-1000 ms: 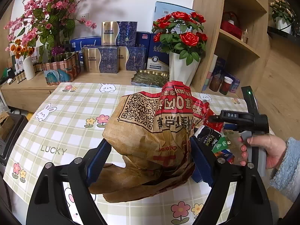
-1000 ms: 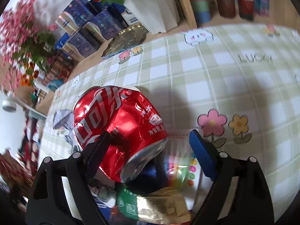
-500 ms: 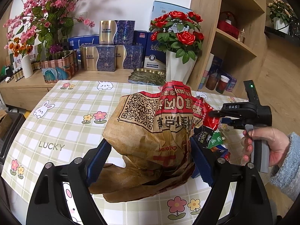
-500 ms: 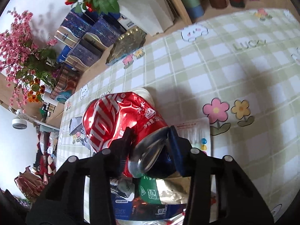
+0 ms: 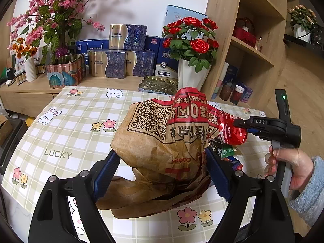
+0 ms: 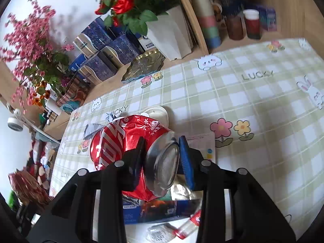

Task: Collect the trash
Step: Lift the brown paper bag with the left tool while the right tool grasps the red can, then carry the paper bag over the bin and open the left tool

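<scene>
My left gripper (image 5: 162, 170) is shut on a crumpled brown and red paper bag (image 5: 162, 139) and holds it above the checked tablecloth (image 5: 66, 129). My right gripper (image 6: 162, 151) is shut on a crushed red cola can (image 6: 131, 141), lifted off a pile of wrappers (image 6: 160, 208) on the table. In the left wrist view the right gripper's body (image 5: 269, 127) and the hand holding it sit at the right, with the can (image 5: 230, 131) beside the bag. A white lid-like thing (image 6: 158, 113) lies behind the can.
Beyond the table's far edge a sideboard holds blue and gold boxes (image 5: 121, 60), a white vase of red roses (image 5: 190, 64), pink blossoms (image 5: 54, 20) and a gold tray (image 5: 160, 85). A wooden shelf unit (image 5: 253, 46) stands at the right. A black bin (image 5: 8, 133) sits left.
My right gripper has closed on the cola can and lifted it off the wrapper pile. The left gripper has kept hold of the paper bag and drawn slightly back.
</scene>
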Available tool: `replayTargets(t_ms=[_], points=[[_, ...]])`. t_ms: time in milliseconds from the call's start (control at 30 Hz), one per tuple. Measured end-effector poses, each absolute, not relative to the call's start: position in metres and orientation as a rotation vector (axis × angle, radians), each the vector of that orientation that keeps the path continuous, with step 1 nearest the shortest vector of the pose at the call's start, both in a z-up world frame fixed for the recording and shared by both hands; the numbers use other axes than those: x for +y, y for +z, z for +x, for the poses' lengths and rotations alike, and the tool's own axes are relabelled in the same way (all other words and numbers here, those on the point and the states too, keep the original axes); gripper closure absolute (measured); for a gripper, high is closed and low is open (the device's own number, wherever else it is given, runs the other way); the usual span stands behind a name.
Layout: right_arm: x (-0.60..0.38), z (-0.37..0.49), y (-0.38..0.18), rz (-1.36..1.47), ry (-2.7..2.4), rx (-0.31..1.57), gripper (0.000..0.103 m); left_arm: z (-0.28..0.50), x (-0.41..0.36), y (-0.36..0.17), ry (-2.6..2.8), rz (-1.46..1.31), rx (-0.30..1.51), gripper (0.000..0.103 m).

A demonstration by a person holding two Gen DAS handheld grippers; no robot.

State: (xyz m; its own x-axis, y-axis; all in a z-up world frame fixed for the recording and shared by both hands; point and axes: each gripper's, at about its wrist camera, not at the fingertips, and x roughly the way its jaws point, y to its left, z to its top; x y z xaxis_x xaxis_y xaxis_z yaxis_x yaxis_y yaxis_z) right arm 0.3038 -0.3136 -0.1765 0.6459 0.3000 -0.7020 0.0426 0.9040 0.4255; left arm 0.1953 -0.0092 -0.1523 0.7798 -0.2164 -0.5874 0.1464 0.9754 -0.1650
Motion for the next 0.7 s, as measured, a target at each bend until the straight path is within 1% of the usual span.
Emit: replayTargets(t_ms=[200,400,700], points=[[-0.314,0.27,-0.166,0.436,0.172,0.822,0.067,0.181,-0.01,-0.148,-0.228,-0.114,0.654,0.021],[-0.314,0.228,-0.158,0.502,0.196,0.797,0.067,0.156,-0.014,-0.147,-0.283,-0.107,0.678,0.021],[-0.308,0.168,-0.15,0.577,0.228,0.771,0.067,0.097,-0.017,-0.153,-0.355,-0.041,0.705,0.021]])
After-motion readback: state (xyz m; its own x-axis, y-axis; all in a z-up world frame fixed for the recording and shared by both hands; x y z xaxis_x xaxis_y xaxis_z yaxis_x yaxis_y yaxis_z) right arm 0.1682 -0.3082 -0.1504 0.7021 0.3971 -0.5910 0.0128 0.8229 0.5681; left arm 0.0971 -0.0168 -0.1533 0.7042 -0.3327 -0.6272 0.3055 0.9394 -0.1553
